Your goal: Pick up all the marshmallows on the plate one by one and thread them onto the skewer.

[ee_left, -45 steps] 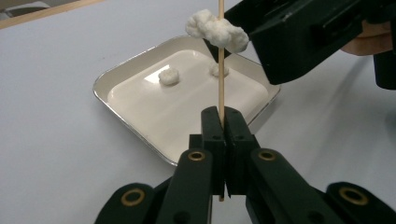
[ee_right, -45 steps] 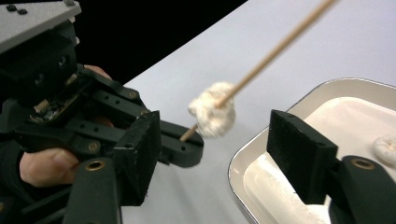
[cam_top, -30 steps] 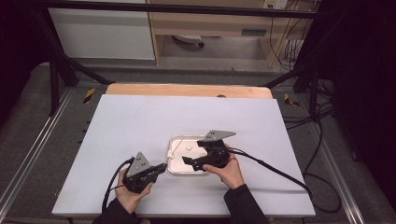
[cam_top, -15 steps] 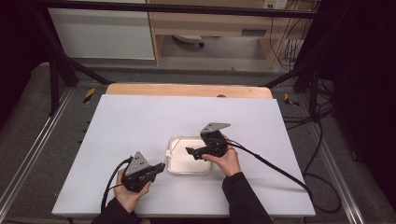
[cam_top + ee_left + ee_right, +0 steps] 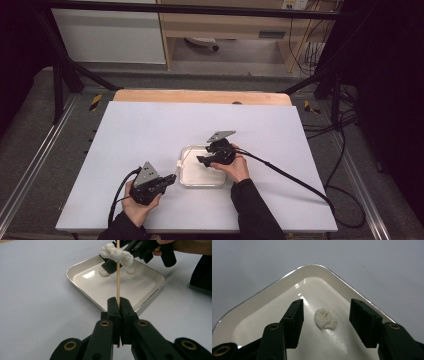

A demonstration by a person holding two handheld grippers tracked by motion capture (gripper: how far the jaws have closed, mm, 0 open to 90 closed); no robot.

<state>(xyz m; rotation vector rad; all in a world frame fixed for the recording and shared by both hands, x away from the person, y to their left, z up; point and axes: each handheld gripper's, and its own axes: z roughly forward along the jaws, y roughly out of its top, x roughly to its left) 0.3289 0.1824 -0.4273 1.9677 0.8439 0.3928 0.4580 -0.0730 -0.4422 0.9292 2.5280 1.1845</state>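
My left gripper (image 5: 171, 179) (image 5: 118, 302) sits near the table's front edge, shut on a thin wooden skewer (image 5: 118, 282) (image 5: 183, 159). The skewer slants up over the white tray (image 5: 200, 177) (image 5: 140, 290) (image 5: 274, 305). Two or three fluffy white pieces (image 5: 117, 253) are threaded high on the skewer. A loose white ball (image 5: 325, 318) (image 5: 130, 270) lies on the tray floor near a corner. My right gripper (image 5: 201, 160) (image 5: 325, 322) hangs over that end of the tray, open. One jaw stands on each side of the ball without touching it.
The tray rests on a large white table top (image 5: 150, 130) with a wooden strip (image 5: 200, 96) along its far edge. Black cables (image 5: 290, 177) trail from both grippers toward the front and right. Metal frame rails (image 5: 30, 165) run along both sides.
My right gripper has shifted a little forward and left over the tray. The left gripper and its skewer have hardly moved.
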